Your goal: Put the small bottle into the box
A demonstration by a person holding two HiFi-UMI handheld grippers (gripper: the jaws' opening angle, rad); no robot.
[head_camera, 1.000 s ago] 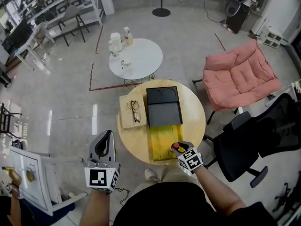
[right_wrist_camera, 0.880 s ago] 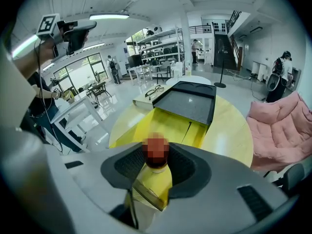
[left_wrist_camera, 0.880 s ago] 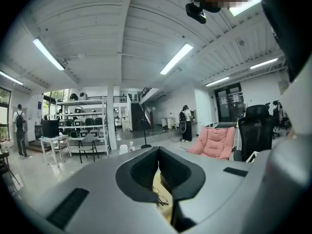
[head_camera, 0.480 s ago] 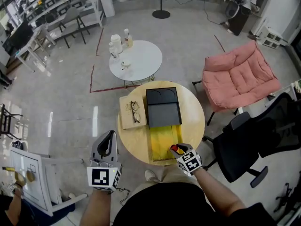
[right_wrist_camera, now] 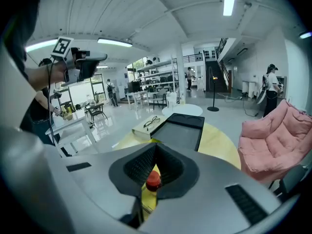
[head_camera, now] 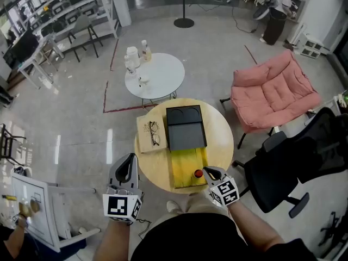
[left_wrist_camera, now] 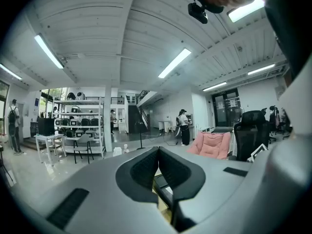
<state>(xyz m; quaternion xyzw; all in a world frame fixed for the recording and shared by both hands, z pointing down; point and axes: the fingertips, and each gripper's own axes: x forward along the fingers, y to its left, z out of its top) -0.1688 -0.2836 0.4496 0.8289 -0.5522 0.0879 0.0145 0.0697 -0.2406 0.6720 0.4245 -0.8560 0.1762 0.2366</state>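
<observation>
The right hand-held gripper (right_wrist_camera: 156, 151) clamps a red-capped small bottle (right_wrist_camera: 153, 179).

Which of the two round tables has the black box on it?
The nearer round wooden table: the rectangular black box lies on it beside a yellow mat. The white round table beyond carries bottles and no box.

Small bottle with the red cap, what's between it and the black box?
Only a bare stretch of the yellow mat lies between the small bottle and the black box; the head view shows it.
</observation>
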